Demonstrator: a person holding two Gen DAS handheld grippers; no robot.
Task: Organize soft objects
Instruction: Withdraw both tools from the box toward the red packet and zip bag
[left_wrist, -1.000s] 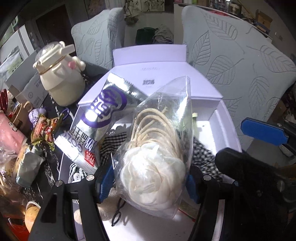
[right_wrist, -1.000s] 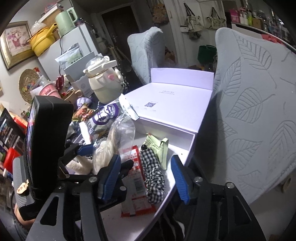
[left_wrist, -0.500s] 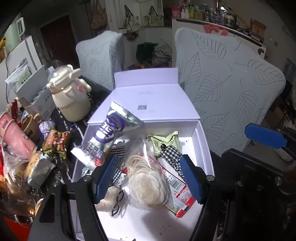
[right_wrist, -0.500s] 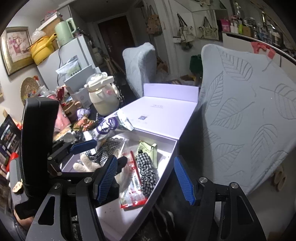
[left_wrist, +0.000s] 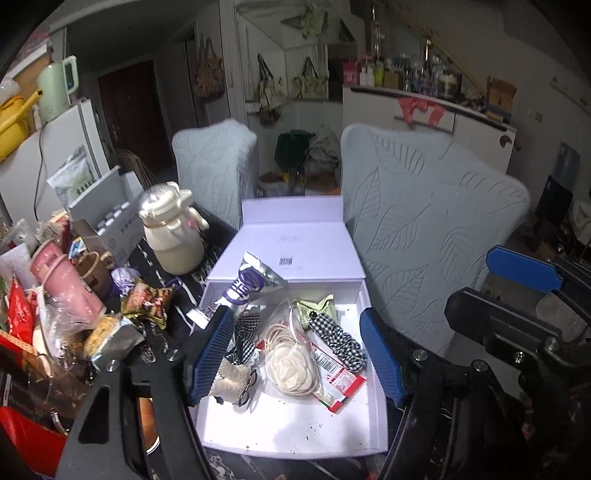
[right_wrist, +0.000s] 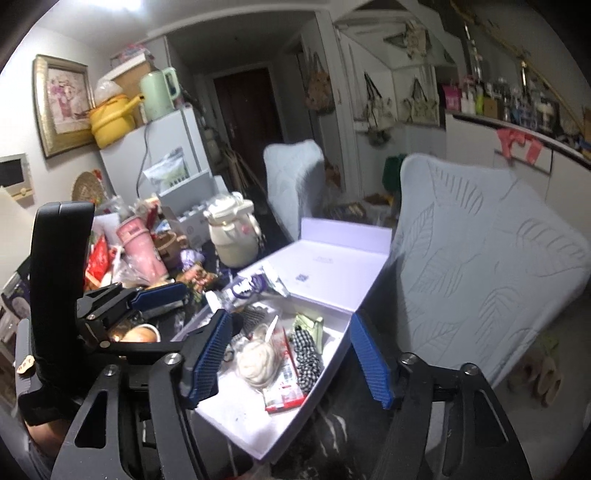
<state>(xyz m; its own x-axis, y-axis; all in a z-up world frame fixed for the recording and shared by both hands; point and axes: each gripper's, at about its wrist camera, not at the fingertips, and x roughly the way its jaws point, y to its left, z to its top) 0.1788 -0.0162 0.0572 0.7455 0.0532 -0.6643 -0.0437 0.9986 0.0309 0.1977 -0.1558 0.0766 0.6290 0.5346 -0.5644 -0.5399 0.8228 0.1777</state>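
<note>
An open white box (left_wrist: 288, 430) lies on the table with its lid folded back. In it lie a clear bag with a cream knotted cord (left_wrist: 293, 363), a checked black-and-white scrunchie (left_wrist: 338, 339), a red-and-white packet (left_wrist: 334, 380), a green pouch (left_wrist: 316, 308), a checked bow (left_wrist: 245, 332) and a plush with small glasses (left_wrist: 236, 384). A purple-and-silver snack bag (left_wrist: 247, 286) leans over the box's left wall. My left gripper (left_wrist: 295, 354) is open and empty, raised above the box. My right gripper (right_wrist: 288, 358) is open and empty, above the box's near right corner (right_wrist: 258, 439).
Left of the box stand a cream jar (left_wrist: 171, 230), a pink cup (left_wrist: 64, 284), snack packets (left_wrist: 147, 301) and other clutter. Two leaf-patterned chair backs (left_wrist: 424, 236) stand behind and to the right. The right gripper's body (left_wrist: 517, 325) shows at right in the left wrist view.
My left gripper opened, let go of the clear bag with the cord, and drew up and back. The bag now lies in the box. My right gripper also pulled back and up.
</note>
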